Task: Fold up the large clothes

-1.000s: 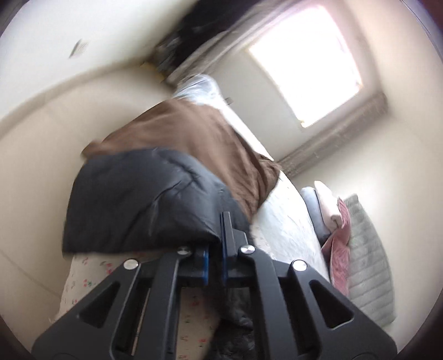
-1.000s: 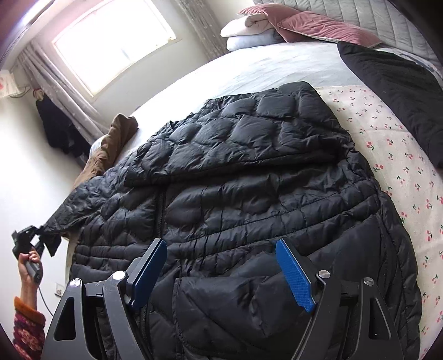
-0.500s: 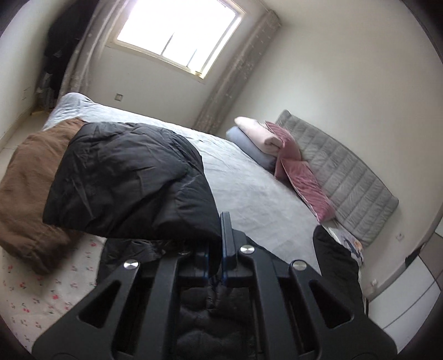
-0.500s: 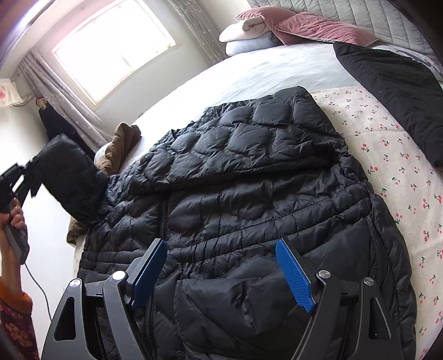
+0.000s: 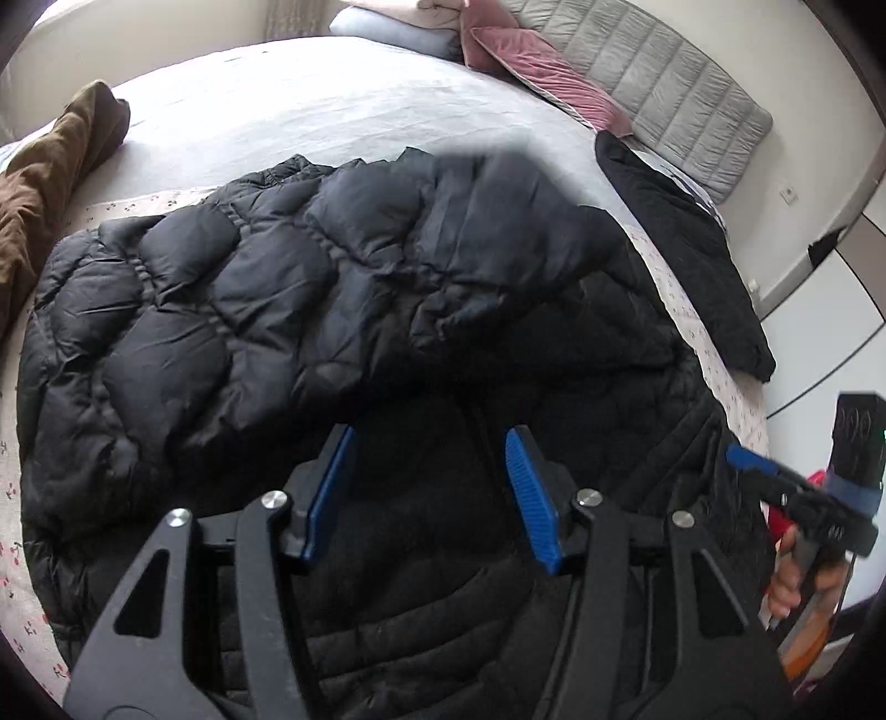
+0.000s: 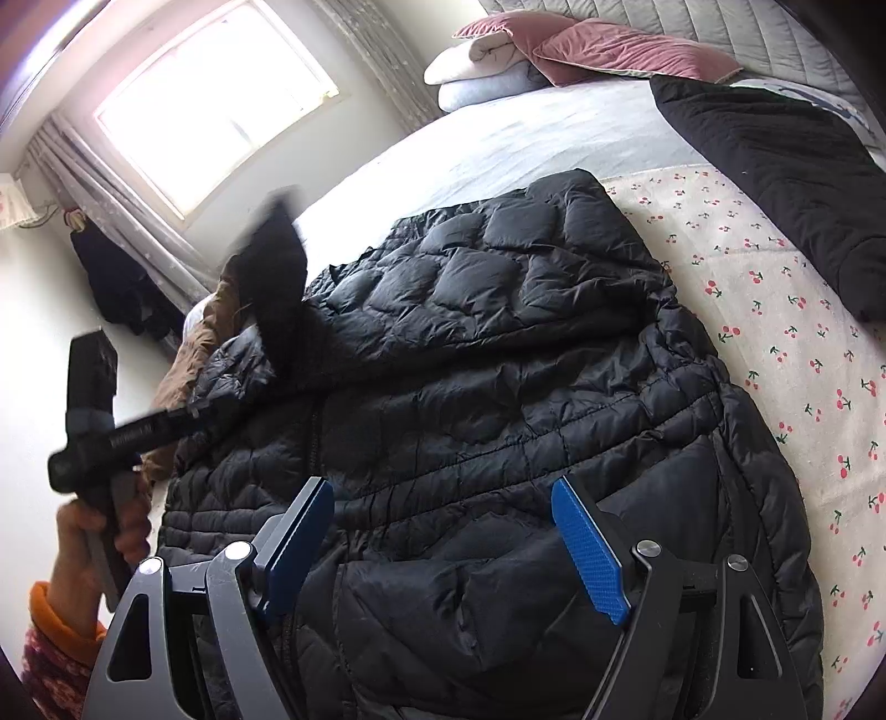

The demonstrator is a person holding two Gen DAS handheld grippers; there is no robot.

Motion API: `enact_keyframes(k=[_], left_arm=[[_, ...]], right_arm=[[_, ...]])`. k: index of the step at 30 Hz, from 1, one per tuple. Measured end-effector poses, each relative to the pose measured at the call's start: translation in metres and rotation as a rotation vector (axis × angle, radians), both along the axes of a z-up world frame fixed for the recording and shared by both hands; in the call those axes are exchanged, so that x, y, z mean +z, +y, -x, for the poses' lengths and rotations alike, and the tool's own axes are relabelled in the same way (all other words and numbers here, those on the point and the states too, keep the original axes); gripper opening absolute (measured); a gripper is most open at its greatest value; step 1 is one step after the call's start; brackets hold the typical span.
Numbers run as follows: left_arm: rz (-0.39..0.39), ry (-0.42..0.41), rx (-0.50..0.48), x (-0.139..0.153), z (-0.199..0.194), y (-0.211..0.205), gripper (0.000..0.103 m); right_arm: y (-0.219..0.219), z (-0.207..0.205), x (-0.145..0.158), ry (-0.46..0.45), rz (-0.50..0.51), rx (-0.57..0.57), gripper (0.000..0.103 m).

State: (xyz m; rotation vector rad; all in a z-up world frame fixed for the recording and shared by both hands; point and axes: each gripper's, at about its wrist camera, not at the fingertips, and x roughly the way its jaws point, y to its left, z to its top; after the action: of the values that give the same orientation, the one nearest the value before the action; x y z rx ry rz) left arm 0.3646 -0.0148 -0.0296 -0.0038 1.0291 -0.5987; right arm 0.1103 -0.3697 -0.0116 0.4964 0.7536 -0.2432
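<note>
We have the black puffer jacket [image 6: 498,415] spread across the middle of the frame on the cherry-print sheet [image 6: 775,310], its sleeve [image 5: 432,232] blurred above the body while our left gripper [image 5: 426,493] is opening with nothing between its pads, and our right gripper [image 6: 443,548] hovers spread wide over the lower hem.

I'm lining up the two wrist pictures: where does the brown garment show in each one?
Left wrist view: the brown garment lies at the far left edge, upper part, beyond the black puffer jacket.
Right wrist view: it shows at the left, below the window, partly behind a blurred jacket sleeve.
Shared landmark: the pink pillow at the head of the bed.
</note>
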Motion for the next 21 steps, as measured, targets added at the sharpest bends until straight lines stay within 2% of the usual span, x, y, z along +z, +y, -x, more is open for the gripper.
enact_keyframes(k=[3,5,10,13,17,19,21], left_arm=[[-0.021,-0.069,0.032,0.020,-0.003,0.005,0.064],[-0.006,-0.106,0.072,0.027,-0.010,0.012,0.064],[0.044,-0.096,0.099,0.029,-0.031,-0.003,0.064],[0.026,-0.095,0.086,0.015,-0.040,-0.031,0.064],[0.009,-0.026,0.080,-0.015,-0.059,-0.065,0.065],[-0.042,0.001,0.078,-0.032,-0.062,-0.075,0.068],[-0.112,-0.028,0.066,-0.041,-0.059,-0.084,0.068]], right_arm=[[0.000,-0.001,-0.002,0.007,-0.005,-0.003,0.082],[0.000,-0.001,-0.004,0.013,-0.004,-0.001,0.082],[0.002,-0.003,-0.006,0.023,-0.001,0.005,0.082],[0.000,-0.003,-0.007,0.026,-0.003,-0.001,0.082],[-0.005,-0.001,-0.007,0.027,-0.005,-0.018,0.082],[-0.008,0.001,-0.006,0.027,-0.009,-0.024,0.082],[-0.010,0.001,-0.007,0.031,-0.010,-0.027,0.082]])
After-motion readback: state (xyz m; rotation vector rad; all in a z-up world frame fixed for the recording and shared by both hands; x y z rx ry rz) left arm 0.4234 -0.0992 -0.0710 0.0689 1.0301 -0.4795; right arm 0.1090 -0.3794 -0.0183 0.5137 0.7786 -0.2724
